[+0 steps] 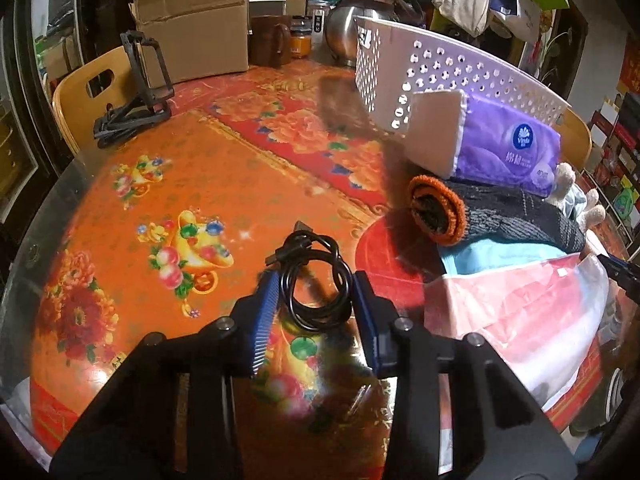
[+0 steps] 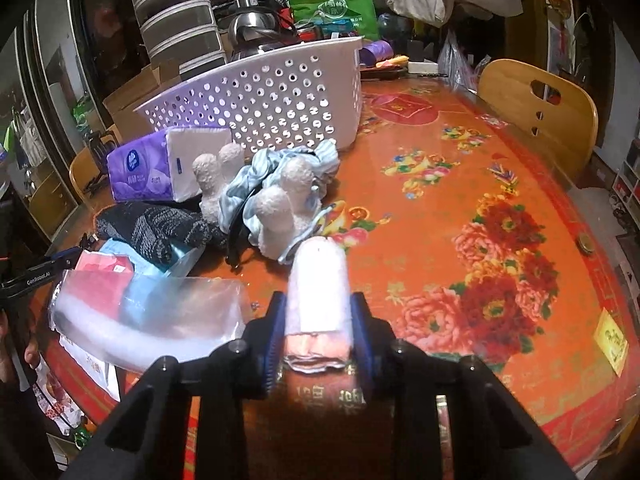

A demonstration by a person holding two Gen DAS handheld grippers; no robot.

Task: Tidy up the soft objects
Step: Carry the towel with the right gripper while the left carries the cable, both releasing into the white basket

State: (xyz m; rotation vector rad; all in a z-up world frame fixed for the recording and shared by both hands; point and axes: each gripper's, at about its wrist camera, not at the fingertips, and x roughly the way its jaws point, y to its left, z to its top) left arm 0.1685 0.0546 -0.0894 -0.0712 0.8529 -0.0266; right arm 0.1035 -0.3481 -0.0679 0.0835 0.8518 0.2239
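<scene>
My left gripper point(image 1: 314, 284) is shut on a coiled black cable point(image 1: 294, 248) that lies on the orange flowered table point(image 1: 140, 208); both blue pads touch the coil's sides. My right gripper point(image 2: 318, 304) is shut on a white plastic-wrapped roll point(image 2: 318, 272) resting on the table. Between the two lies a pile: a purple tissue pack point(image 2: 140, 172), a dark knit glove point(image 2: 160, 224) with an orange cuff point(image 1: 436, 208), a white plush toy in blue striped cloth point(image 2: 276, 184) and a clear bag point(image 2: 140, 312). Behind them a white perforated basket point(image 2: 272, 100) is tilted.
A cardboard box point(image 1: 196, 36), a black folding stand point(image 1: 136, 92), a brown mug point(image 1: 272, 40) and a steel kettle point(image 1: 360, 20) stand at the table's far side. Wooden chairs point(image 2: 536, 108) stand around the table. The table edge runs close below both grippers.
</scene>
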